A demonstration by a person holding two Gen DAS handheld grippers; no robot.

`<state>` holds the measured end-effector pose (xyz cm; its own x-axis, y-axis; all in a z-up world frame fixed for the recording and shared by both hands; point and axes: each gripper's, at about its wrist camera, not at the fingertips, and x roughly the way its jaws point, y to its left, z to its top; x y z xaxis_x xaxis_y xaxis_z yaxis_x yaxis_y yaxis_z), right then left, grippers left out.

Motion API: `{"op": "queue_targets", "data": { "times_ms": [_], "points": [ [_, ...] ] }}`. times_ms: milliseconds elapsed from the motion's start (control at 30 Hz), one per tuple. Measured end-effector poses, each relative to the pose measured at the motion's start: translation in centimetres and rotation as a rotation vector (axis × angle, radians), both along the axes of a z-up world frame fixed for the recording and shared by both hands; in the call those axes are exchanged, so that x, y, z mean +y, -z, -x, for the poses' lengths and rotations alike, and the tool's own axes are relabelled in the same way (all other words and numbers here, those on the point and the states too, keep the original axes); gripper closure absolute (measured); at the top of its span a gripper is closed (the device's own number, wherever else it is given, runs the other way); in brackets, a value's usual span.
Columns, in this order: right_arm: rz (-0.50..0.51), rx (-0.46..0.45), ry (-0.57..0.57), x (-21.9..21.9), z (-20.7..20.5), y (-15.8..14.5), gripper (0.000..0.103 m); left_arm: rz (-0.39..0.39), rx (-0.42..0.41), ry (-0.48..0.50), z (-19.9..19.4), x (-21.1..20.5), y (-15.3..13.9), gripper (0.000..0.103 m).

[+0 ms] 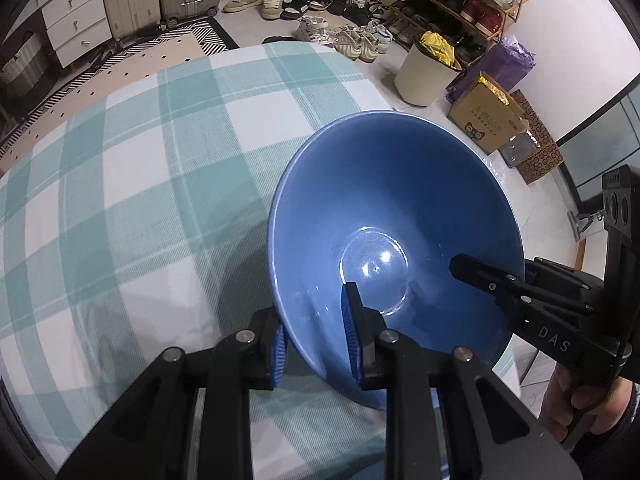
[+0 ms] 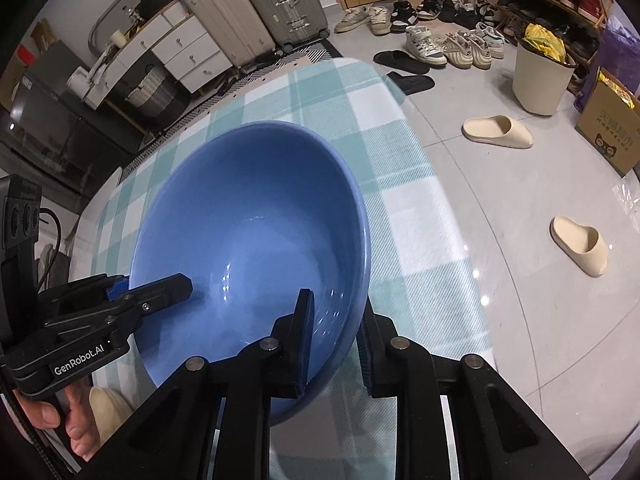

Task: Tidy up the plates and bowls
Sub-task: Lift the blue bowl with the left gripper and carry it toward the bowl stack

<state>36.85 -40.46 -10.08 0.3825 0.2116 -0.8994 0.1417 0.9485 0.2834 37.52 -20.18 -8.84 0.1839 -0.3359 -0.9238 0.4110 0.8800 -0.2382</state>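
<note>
Beyond the bowl, shoes and a bin.

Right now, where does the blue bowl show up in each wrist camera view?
Left wrist view: blue bowl sits right of centre, its near rim pinched by the left hand-held gripper.
Right wrist view: blue bowl sits left of centre, its near rim pinched by the right hand-held gripper.
Shared landmark: cream waste bin.
</note>
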Motion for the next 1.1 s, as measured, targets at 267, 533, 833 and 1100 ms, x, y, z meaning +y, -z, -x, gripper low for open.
{"op": "queue_targets", "data": {
  "times_ms": [267, 533, 833, 1100],
  "points": [
    [-0.013, 0.046, -0.044, 2.3, 2.3, 1.0, 0.083, -0.049, -0.014, 0.006, 2.7, 1.5, 0.4, 0.080],
    [-0.001, 0.057, -0.072, 3.3, 3.0, 1.2, 0.083, -0.071, -0.023, 0.021, 4.3, 2.1, 1.1, 0.080],
    [0.008, 0.057, -0.092, 3.6, 2.8, 1.5, 0.083, -0.059, -0.024, 0.020, 4.7, 2.5, 1.5, 0.080],
    [0.009, 0.010, -0.103, 3.7, 2.9, 0.4, 0.083, -0.046, -0.063, -0.001, 4.9, 2.8, 0.3, 0.080]
  ]
}}
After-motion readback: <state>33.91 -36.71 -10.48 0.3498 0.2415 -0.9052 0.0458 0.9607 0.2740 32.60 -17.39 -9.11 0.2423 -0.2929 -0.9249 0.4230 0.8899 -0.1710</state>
